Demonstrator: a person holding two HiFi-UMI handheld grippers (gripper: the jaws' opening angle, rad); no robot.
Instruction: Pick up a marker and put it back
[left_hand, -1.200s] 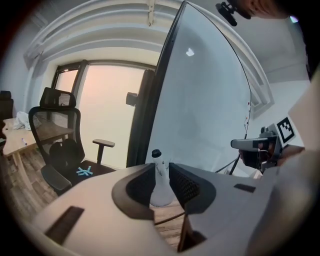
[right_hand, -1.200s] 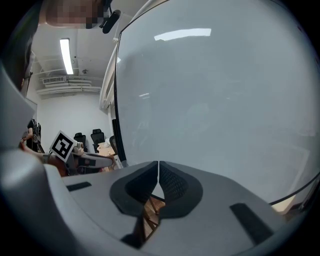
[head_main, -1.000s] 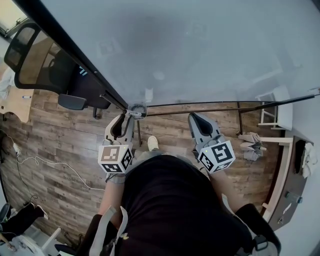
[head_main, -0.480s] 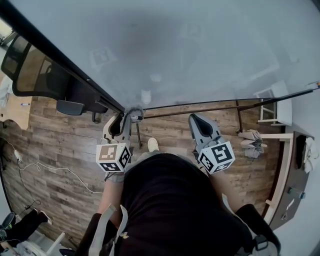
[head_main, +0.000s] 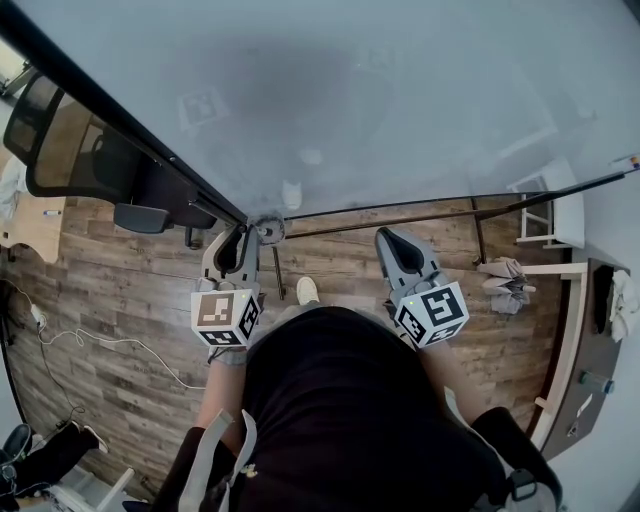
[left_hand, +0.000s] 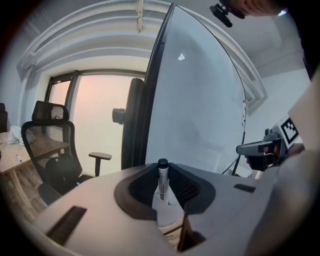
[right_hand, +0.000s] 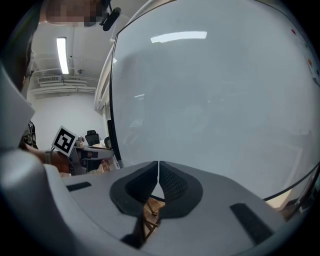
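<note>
Whiteboard (head_main: 400, 100): large, pale grey, black-framed, fills the upper part of the head view. Its surface takes up most of the right gripper view too (right_hand: 215, 100). In the left gripper view its dark edge (left_hand: 152, 100) runs up just behind the tongs.

Wood floor (head_main: 120, 290): plank pattern, visible below the board. A white cable (head_main: 110, 340) lies loose on it to the left.

Office chair (head_main: 70, 140): black mesh back, standing left of the board; also seen in the left gripper view (left_hand: 50, 150) in front of a bright window.

Person: black top (head_main: 340, 410), standing close to the board, one gripper in each hand.

Left tongs (head_main: 250, 232): held up near the board's lower corner. Jaws clamped on a marker (left_hand: 163, 192).

Right tongs (head_main: 390, 240): held level with the left, well apart from it. Jaws pressed together (right_hand: 158, 172), nothing between them.

Marker: white barrel with print, black cap. It stands upright between the left jaws, cap end pointing away from the camera toward the board's edge. Whether the cap touches the board I cannot tell.
</note>
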